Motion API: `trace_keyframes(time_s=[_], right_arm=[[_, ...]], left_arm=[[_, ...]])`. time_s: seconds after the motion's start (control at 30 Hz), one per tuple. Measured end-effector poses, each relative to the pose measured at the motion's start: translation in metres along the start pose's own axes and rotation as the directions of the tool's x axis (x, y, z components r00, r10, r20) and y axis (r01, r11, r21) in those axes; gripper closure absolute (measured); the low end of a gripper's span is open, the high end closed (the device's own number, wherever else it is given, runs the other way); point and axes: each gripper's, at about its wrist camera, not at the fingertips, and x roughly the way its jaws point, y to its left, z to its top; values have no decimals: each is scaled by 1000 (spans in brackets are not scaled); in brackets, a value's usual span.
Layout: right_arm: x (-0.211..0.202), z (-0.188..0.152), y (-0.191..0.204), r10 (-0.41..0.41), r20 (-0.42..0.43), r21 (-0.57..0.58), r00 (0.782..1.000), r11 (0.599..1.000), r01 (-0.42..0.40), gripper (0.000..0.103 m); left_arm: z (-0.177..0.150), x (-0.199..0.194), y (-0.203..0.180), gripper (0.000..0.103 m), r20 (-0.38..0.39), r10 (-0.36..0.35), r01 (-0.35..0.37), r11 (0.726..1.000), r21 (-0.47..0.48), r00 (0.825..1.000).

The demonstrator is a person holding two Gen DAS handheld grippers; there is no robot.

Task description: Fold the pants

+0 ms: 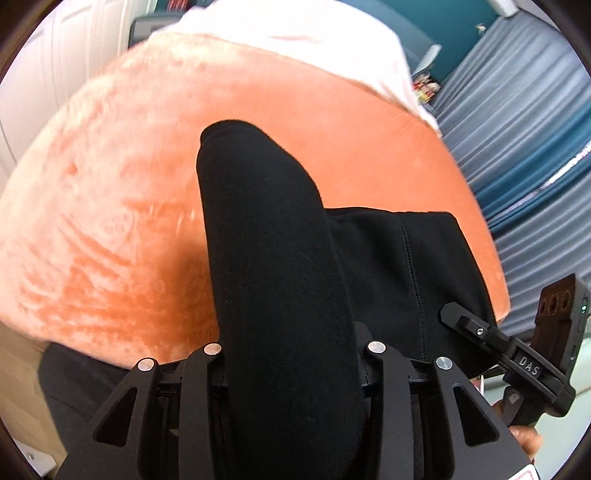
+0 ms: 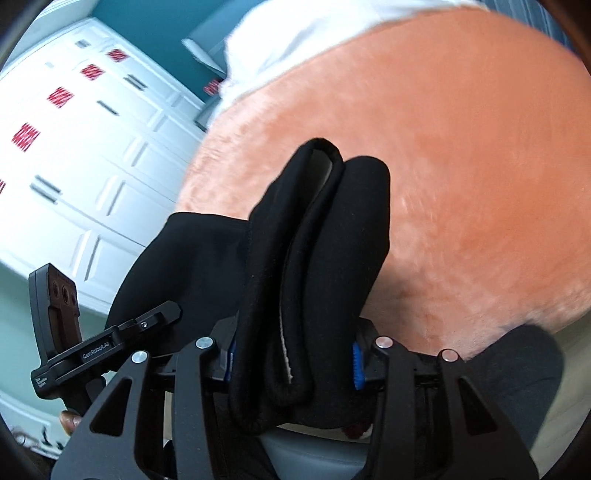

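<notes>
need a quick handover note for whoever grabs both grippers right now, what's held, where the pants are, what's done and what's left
Left gripper: shut on a thick bunch of the black pants.
Right gripper: shut on a bunched, layered edge of the same pants; its blue pads press the cloth.
Pants: held up between both grippers above the orange blanket, with cloth spanning from one gripper to the other. A white sheet lies beyond the blanket.
Done: both ends gripped and lifted.
Left: likely lay the pants flat on the blanket, complete the fold and smooth it. How many folds are already in cannot be told.
</notes>
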Motion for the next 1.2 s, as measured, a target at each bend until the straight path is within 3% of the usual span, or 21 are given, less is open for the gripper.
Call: trace_keyframes(time_s=[0.1, 0.2, 0.37, 0.4, 0.57, 0.67, 0.73, 0.83, 1.0, 1.07, 1.2], right_arm=[[-40, 8, 30, 29, 89, -69, 996, 997, -23, 61], [-80, 33, 59, 90, 200, -134, 976, 989, -63, 61], [-123, 97, 97, 191, 351, -241, 917, 964, -108, 61], [-126, 114, 106, 208, 377, -260, 903, 959, -112, 61], [-138, 185, 133, 257, 466, -328, 847, 939, -105, 61], [-122, 238, 146, 266, 505, -353, 821, 932, -85, 61], [-108, 266, 148, 255, 515, -352, 819, 933, -70, 61], [-66, 311, 139, 225, 508, -325, 831, 944, -57, 61], [29, 371, 96, 194, 460, -258, 867, 963, -79, 61], [62, 382, 73, 186, 438, -231, 879, 969, -90, 61], [137, 397, 22, 160, 376, -156, 913, 982, -108, 61]], left_arm=[[15, -32, -28, 70, 93, -25, 21, 999, 40, 995], [44, -68, -48, 70, 198, -57, 40, 995, 89, 979], [109, -119, -85, 69, 390, -102, 30, 982, 188, 915], [127, -129, -92, 69, 433, -111, 22, 979, 204, 894], [200, -137, -115, 69, 557, -107, -38, 969, 243, 824], [241, -126, -122, 69, 588, -86, -70, 969, 238, 804], [274, -104, -122, 69, 591, -69, -84, 970, 228, 804], [316, -63, -117, 68, 587, -43, -105, 971, 215, 808], [377, 32, -95, 68, 527, -1, -113, 976, 184, 850], [398, 82, -77, 68, 486, 4, -91, 984, 156, 874], [416, 159, -54, 68, 425, 37, -105, 985, 139, 904]])
